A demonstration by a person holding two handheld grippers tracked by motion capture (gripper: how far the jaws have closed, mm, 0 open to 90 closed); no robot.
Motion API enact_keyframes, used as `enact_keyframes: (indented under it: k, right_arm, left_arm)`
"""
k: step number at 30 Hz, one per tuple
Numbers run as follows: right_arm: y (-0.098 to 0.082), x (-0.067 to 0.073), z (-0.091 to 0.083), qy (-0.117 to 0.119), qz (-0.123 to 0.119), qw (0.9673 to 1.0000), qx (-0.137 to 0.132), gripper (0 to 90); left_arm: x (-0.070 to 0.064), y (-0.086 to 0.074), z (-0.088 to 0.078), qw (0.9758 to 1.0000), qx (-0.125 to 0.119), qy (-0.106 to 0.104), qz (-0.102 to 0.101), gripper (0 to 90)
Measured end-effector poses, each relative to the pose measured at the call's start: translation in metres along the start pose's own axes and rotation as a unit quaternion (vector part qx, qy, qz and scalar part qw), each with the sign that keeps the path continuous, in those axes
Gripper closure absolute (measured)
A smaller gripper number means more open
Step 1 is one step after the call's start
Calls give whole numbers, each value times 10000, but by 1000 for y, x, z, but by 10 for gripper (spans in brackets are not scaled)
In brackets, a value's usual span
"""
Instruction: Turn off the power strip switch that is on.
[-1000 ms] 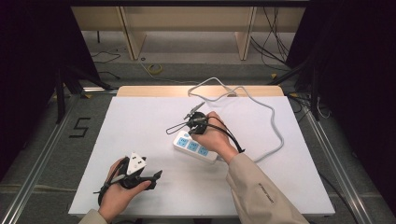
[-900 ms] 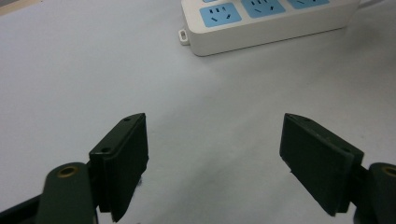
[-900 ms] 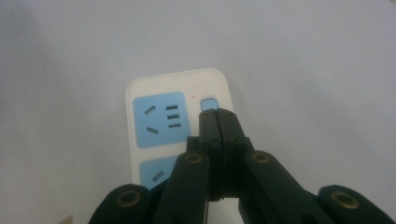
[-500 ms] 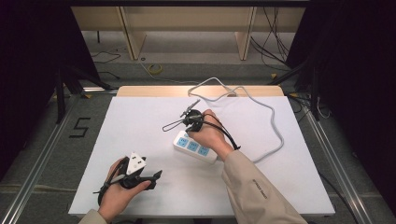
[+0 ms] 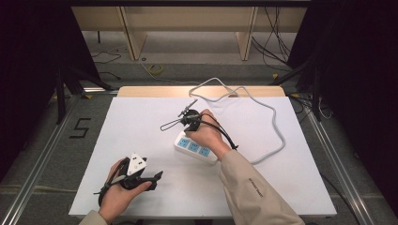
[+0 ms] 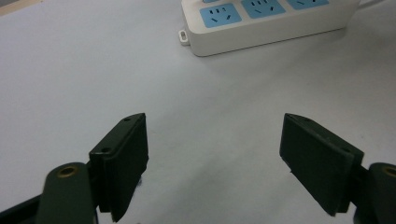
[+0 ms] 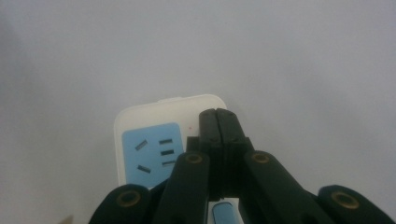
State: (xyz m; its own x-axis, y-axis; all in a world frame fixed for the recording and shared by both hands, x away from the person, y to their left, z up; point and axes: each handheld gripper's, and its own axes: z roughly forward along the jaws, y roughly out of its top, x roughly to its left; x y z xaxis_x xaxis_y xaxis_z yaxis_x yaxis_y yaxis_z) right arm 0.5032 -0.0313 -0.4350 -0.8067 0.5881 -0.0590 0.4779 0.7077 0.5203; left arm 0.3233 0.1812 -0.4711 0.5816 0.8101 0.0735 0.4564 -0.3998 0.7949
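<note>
In the high view a white table (image 5: 141, 131) carries a white power strip (image 5: 196, 148) with blue sockets near its middle, lying at a slant, and its grey cord (image 5: 270, 115) loops out to the right and back toward the far edge. The right hand (image 5: 209, 133) holds the right gripper (image 5: 184, 121) over the strip's far-left end, a sleeve (image 5: 256, 192) running back to the bottom edge. The left hand (image 5: 119, 190) holds the left gripper (image 5: 157, 176) near the front-left of the table, well apart from the strip, its grey plate (image 5: 136, 164) on top. In the left gripper view the left gripper (image 6: 215, 158) has its two jaws spread wide with bare table between them, grasping nothing; the strip (image 6: 261, 21) lies farther off at the top. In the right gripper view the right gripper (image 7: 217, 122) has its jaws pressed together with nothing seen between them, and their tips sit over the end of the strip (image 7: 154, 140), just beside a blue socket (image 7: 152, 155); whether they touch the strip I cannot tell.
</note>
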Motion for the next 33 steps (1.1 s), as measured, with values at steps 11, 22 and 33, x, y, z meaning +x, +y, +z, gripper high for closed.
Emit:
enact_keyframes:
  k: [11, 22, 33]
  right_arm:
    - [0, 0, 8, -21, -39, 9999, 121, 900]
    - [1, 1, 9, -64, -29, 9998, 202, 900]
    - [2, 3, 9, -122, -12, 9996, 241, 900]
  left_arm:
    - [0, 0, 0, 10000, 5, -12, 11, 234]
    - [0, 0, 0, 10000, 3, -3, 15, 234]
    - [0, 0, 0, 10000, 17, -4, 24, 234]
